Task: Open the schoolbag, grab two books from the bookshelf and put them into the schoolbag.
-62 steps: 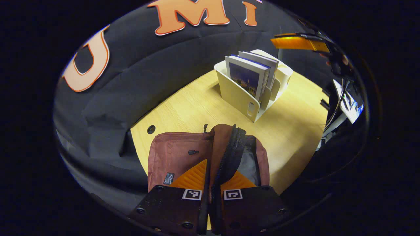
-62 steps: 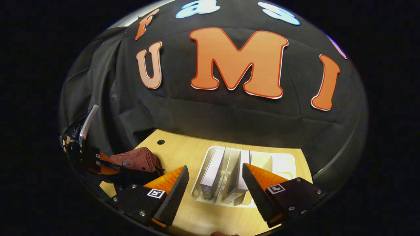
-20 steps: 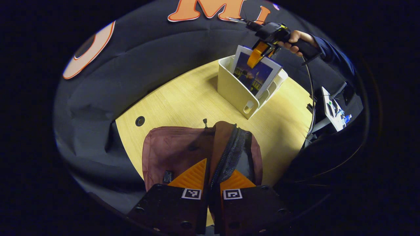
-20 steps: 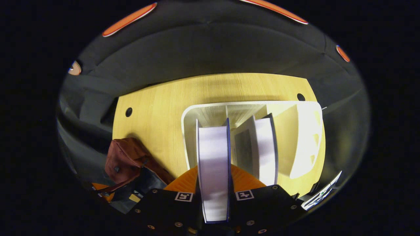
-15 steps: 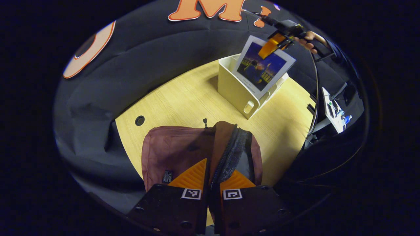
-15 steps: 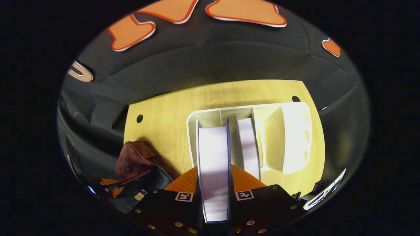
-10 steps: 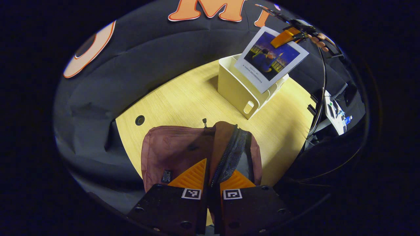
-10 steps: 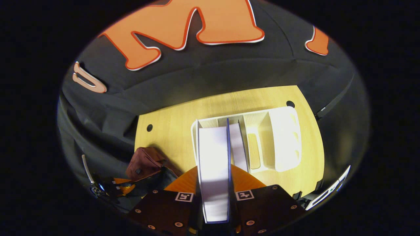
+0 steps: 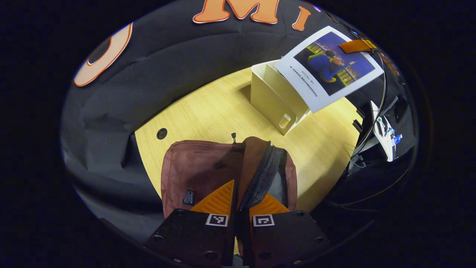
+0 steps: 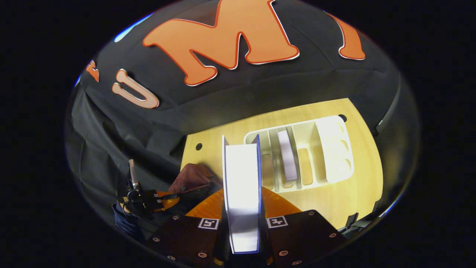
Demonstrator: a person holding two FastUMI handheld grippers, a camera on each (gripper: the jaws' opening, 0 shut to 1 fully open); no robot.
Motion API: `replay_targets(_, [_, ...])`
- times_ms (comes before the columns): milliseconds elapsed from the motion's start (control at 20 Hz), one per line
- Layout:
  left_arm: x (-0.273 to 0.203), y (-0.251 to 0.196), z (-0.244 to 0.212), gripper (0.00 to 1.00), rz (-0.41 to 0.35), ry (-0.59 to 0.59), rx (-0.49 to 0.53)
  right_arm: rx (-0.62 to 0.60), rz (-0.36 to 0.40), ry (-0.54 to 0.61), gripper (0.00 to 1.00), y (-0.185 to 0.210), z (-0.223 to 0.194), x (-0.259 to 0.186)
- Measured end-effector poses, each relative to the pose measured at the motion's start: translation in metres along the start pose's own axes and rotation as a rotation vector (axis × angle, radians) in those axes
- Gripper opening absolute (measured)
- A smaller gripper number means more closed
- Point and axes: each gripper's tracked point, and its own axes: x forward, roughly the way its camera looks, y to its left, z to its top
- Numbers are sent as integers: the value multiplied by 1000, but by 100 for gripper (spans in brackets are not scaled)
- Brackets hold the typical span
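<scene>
A maroon schoolbag (image 9: 193, 171) lies on the wooden table (image 9: 208, 111), unzipped, with its dark inside showing. My left gripper (image 9: 237, 203) is shut on the bag's raised zipper flap (image 9: 256, 163). My right gripper (image 10: 241, 208) is shut on a book (image 10: 241, 186), whose white page edge faces the camera. In the left gripper view that book (image 9: 329, 67) hangs in the air above the white bookshelf (image 9: 275, 100), its blue picture cover showing. A second book (image 10: 287, 154) stands in the bookshelf (image 10: 331, 149). The schoolbag (image 10: 191, 178) lies left of the held book.
The bookshelf has several slots, the others bare. Cable holes (image 9: 161, 133) pierce the table near the black cloth wall. Cables and electronics (image 9: 383, 126) sit beyond the table's right edge. A sleeve and the left gripper's handle (image 10: 139, 197) are at the lower left.
My right gripper closed on a book, lifted it clear of the bookshelf and is carrying it up and tilting. The left gripper still holds the bag's flap.
</scene>
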Motion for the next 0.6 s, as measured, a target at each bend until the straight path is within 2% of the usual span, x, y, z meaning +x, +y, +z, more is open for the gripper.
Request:
replay_targets(300, [-13, 1, 17, 10, 36, -25, -8, 35, 132, 27, 32, 21, -37, 8])
replay_targets(600, [-23, 5, 36, 10, 56, -51, -16, 101, 222, 81, 32, 33, -80, 29])
